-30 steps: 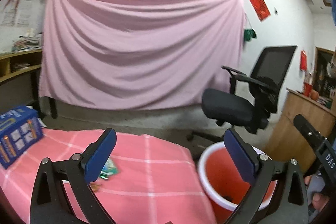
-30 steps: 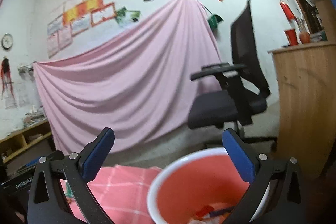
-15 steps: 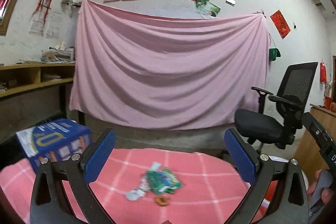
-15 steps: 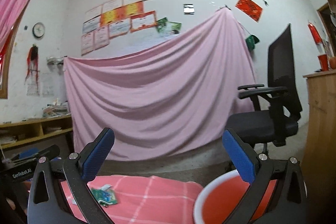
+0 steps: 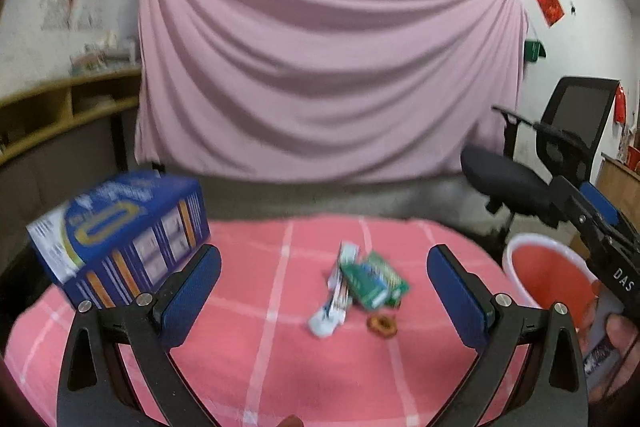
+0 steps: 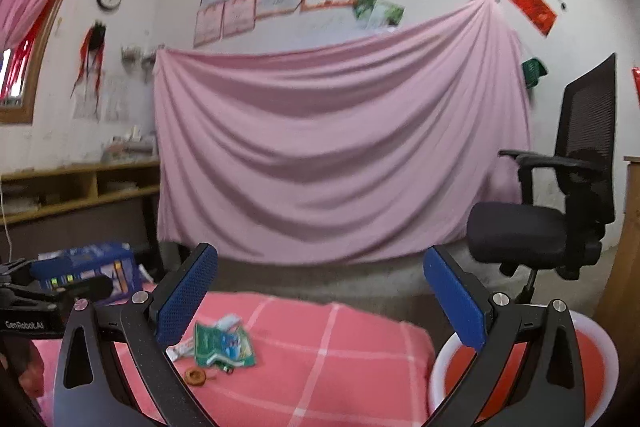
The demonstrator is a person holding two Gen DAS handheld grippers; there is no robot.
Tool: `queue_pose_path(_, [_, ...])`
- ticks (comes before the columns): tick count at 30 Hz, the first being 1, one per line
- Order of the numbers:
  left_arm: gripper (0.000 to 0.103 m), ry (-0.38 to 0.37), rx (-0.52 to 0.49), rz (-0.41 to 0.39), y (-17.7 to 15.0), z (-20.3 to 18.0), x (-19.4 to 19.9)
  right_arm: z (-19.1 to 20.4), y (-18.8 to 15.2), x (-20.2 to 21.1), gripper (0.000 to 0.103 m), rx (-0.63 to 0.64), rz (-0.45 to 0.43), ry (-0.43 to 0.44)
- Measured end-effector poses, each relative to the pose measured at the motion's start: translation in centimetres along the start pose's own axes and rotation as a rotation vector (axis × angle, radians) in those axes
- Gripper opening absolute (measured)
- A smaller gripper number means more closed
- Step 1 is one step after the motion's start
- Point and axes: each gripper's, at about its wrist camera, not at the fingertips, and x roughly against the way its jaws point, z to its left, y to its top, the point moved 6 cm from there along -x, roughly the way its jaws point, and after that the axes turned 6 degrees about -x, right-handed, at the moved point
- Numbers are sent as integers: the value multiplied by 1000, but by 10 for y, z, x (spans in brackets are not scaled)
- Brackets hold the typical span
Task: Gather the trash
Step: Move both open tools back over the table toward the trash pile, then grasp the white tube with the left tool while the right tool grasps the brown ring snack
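A small heap of trash lies on the pink checked tablecloth (image 5: 280, 355): a green wrapper (image 5: 376, 281), a white wrapper (image 5: 336, 297) and a small brown ring (image 5: 382, 325). The green wrapper (image 6: 222, 343) and ring (image 6: 195, 375) also show in the right wrist view. A red bucket with a white rim (image 5: 548, 277) stands right of the table, also in the right wrist view (image 6: 520, 373). My left gripper (image 5: 320, 291) is open and empty, above the table near the heap. My right gripper (image 6: 316, 295) is open and empty, between table and bucket.
A blue printed box (image 5: 120, 231) stands on the table's left side. A black office chair (image 5: 544, 163) stands behind the bucket. A pink sheet (image 5: 320, 83) hangs on the back wall. Wooden shelves (image 5: 60, 107) run along the left wall.
Both grippers swung left, from the bucket toward the table. The trash heap came into the middle of the left view. Both stayed open and empty.
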Motion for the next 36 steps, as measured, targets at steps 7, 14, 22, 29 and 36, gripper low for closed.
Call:
queue_pose_path(7, [97,-71,13,193,-28,-5,-36,2,-26,-31,82,-3,212,42])
queue_pose_path(14, [66,-109,19,352,-43,-10,-65,10,-63,-57,53,17,447,83])
queue_pose_path(22, [47,-167,81,422,-48,5,-70,25,-85,-66,38,26,586,126])
queue_pose_path(29, [32,-157,-5,448,-49,2,-76,28,-96,-73,35,11,663,135])
queue_pose_path(36, [5,-151,-43,444,-54,3,-76,37,-103,-73,35,10,699,167])
